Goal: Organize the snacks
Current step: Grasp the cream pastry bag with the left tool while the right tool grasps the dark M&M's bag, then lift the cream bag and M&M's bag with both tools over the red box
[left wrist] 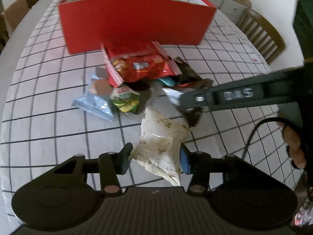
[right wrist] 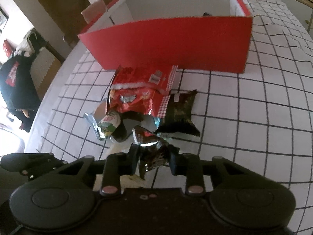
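Note:
My left gripper (left wrist: 155,159) is shut on a white snack packet with green print (left wrist: 162,143), held just above the table. My right gripper (right wrist: 153,159) is shut on a dark brown shiny packet (right wrist: 150,145); it also reaches in from the right of the left wrist view (left wrist: 183,101). A pile of snacks lies ahead: a big red bag (left wrist: 140,66) (right wrist: 135,96), a green packet (left wrist: 126,99) (right wrist: 108,123), a light blue packet (left wrist: 93,103) and a dark packet (right wrist: 179,113). Behind the pile stands an open red box (left wrist: 135,25) (right wrist: 172,43) with a white inside.
The table wears a white cloth with a dark grid (left wrist: 49,90) (right wrist: 244,107). A wooden chair (left wrist: 260,33) stands at the far right edge. A brown cardboard box (left wrist: 17,11) sits past the left edge. Dark clothing hangs at the left of the right wrist view (right wrist: 17,82).

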Available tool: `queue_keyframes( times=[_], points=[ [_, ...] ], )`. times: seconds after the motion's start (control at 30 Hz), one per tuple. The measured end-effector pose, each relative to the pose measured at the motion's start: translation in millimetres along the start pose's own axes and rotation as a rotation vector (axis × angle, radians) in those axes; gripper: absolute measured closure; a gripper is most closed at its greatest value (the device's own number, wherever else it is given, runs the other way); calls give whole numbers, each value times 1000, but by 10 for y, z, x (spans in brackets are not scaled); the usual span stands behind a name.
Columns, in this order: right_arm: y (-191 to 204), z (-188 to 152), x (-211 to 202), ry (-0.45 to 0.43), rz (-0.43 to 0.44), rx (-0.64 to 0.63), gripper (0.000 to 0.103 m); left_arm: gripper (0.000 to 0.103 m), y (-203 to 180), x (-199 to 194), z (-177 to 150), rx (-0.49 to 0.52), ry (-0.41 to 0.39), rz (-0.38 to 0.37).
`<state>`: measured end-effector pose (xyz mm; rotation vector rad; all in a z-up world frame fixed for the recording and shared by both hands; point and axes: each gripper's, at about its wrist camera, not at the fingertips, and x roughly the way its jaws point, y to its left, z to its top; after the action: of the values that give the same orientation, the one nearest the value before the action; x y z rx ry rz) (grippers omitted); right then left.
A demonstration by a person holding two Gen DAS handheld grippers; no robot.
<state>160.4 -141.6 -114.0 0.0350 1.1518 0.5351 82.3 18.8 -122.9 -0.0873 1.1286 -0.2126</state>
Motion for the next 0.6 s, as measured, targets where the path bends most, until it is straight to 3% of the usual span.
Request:
queue_keyframes(
  times=[0.6],
  points=[
    [-121,-1,-643,-124,43,0,77,56,152,-611,115,-133,-163,61]
  ],
)
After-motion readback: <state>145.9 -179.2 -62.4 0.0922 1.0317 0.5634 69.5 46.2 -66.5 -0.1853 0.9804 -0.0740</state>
